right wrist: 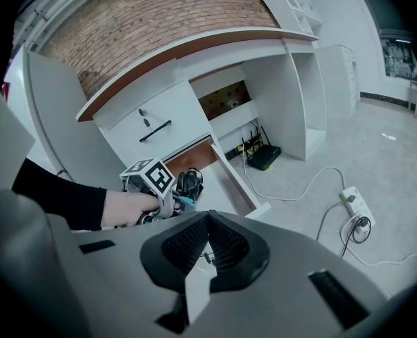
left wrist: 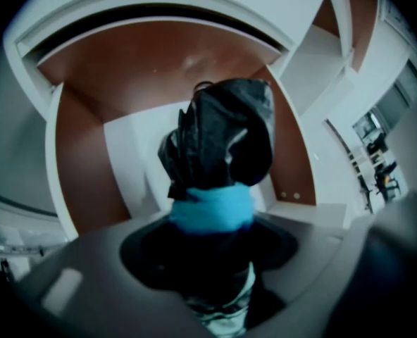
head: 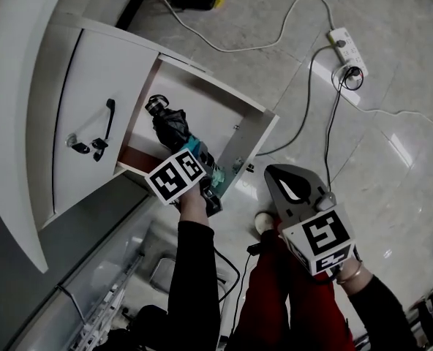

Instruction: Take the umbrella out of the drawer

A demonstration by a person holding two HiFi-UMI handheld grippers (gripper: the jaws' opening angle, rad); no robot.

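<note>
Left gripper (head: 196, 158): jaws pinching black folded umbrella (head: 171, 125) near its teal band (left wrist: 212, 208). Umbrella lies within outline of open white drawer (head: 251, 136), free end pointing 11 o'clock in head view; resting or lifted, cannot tell. Right gripper (head: 295, 190): jaws pressed together, nothing between, at 5 o'clock from drawer, apart from it. Power strip (head: 346, 47) on floor at 1 o'clock.

sleeves (head: 193, 269) blk | trousers (head: 290, 306) red | R gripper (right wrist: 207, 224) grey shell | marker cubes (head: 176, 175) b/w
</note>
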